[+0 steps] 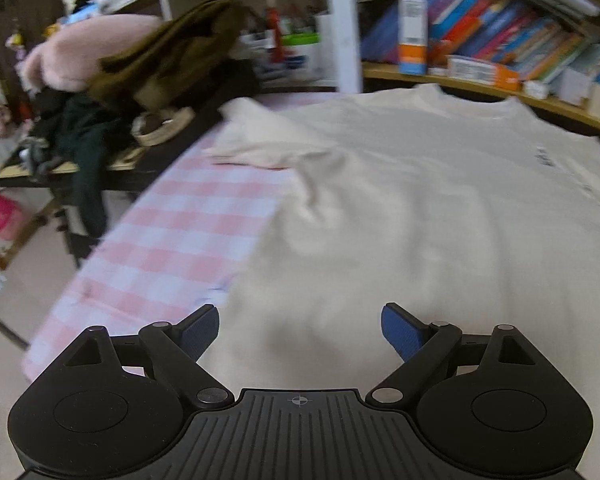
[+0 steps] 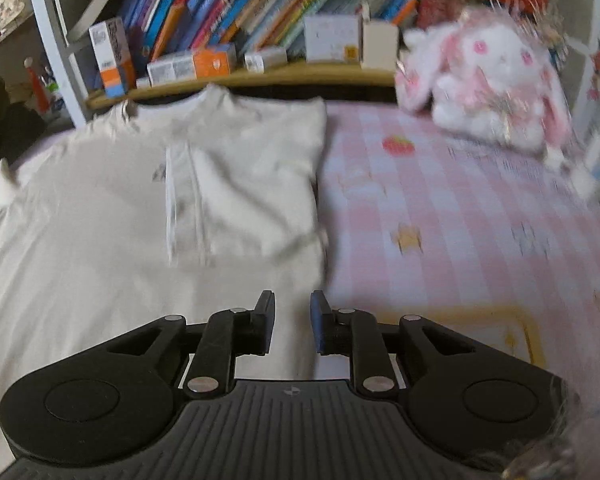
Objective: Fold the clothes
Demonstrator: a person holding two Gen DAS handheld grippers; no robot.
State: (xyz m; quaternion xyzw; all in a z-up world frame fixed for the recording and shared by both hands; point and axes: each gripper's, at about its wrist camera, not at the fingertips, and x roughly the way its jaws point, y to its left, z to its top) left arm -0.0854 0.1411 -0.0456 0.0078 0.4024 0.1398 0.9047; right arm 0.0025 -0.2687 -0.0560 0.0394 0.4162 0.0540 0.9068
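A cream T-shirt [image 1: 400, 184] lies flat on a pink checked sheet [image 1: 172, 232], collar toward the bookshelf. Its left sleeve [image 1: 260, 140] sticks out sideways on the sheet. In the right wrist view the shirt [image 2: 100, 220] has its right side folded in over the body [image 2: 252, 184], leaving a straight edge. My left gripper [image 1: 300, 312] hovers over the shirt's lower left part, jaws wide open and empty. My right gripper [image 2: 292, 296] is above the shirt's lower right edge, with a narrow gap between its pads and nothing in it.
A white and pink plush rabbit [image 2: 492, 80] sits on the sheet [image 2: 460, 220] at the far right. Shelves of books [image 2: 260, 8] and boxes run along the back. A side table to the left holds piled clothes [image 1: 160, 60]; the bed edge drops to the floor there.
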